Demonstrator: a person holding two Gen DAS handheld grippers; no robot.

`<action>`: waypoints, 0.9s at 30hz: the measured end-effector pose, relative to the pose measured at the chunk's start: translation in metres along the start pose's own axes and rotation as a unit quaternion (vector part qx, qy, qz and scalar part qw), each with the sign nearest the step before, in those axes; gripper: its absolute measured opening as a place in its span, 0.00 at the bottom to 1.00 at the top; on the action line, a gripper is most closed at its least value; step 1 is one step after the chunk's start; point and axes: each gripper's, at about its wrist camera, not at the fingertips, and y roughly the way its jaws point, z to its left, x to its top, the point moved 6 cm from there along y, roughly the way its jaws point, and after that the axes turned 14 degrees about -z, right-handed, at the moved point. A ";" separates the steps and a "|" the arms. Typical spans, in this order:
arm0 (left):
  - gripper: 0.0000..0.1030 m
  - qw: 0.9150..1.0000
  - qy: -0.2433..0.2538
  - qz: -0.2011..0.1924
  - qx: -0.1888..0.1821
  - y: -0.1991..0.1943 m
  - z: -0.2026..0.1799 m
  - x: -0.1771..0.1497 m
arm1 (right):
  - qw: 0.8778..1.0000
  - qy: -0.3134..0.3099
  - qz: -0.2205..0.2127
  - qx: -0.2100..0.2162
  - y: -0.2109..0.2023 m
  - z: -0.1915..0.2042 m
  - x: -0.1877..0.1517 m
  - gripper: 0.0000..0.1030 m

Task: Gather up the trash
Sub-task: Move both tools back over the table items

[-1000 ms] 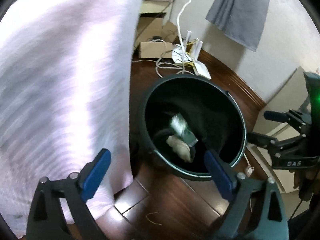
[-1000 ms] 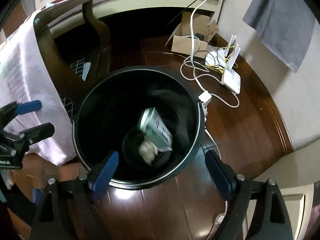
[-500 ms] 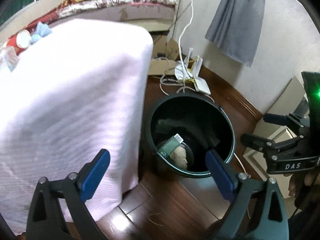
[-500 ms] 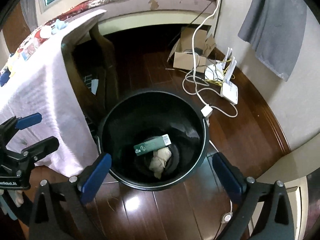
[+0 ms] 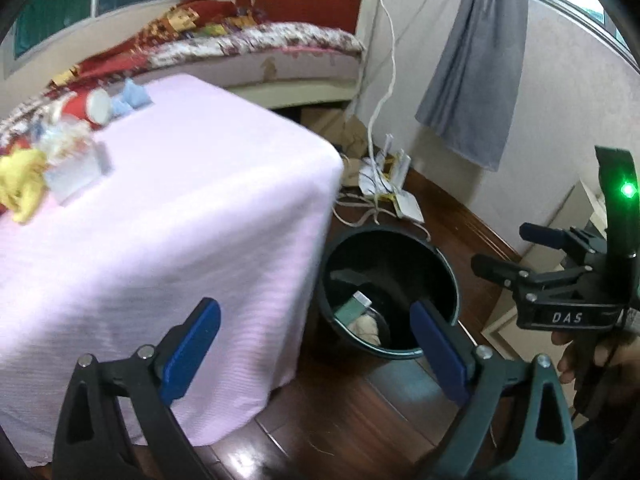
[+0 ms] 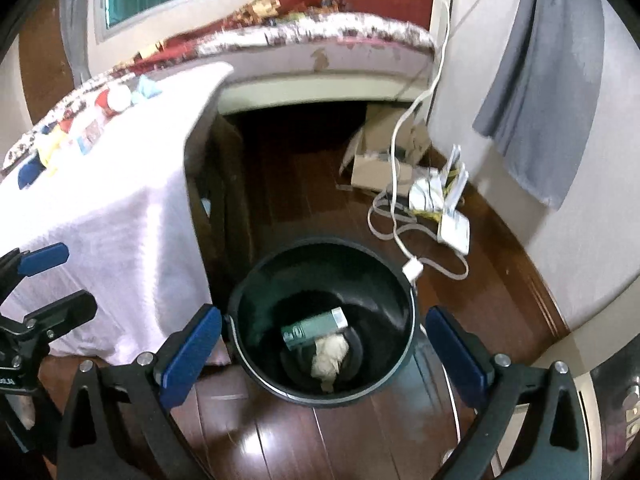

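You are holding both grippers above the floor, each with its jaws spread wide and nothing between them: the left gripper [image 5: 316, 344] and the right gripper [image 6: 324, 354]. The green box [image 6: 314, 327] and a crumpled tissue [image 6: 329, 356] are lying at the bottom of the black bin [image 6: 400, 308], just right of the pink-draped table [image 5: 180, 208].

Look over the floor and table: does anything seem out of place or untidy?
Yes. Litter still sits on the pink-clothed table: a tipped red cup and yellow wrapper. White cables sprawl loose on the floor beside the black bin.
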 end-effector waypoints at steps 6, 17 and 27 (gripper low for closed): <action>0.94 0.997 -0.009 -0.055 0.044 -0.032 0.032 0.026 | 0.999 -0.015 -0.046 0.004 -0.006 0.023 0.030 1.00; 0.94 0.983 -0.062 -0.098 0.144 -0.067 0.126 0.049 | 0.990 -0.041 -0.071 0.117 -0.001 0.117 0.079 1.00; 0.94 0.963 -0.090 -0.113 0.228 -0.093 0.220 0.053 | 0.975 -0.078 -0.085 0.191 0.022 0.231 0.108 1.00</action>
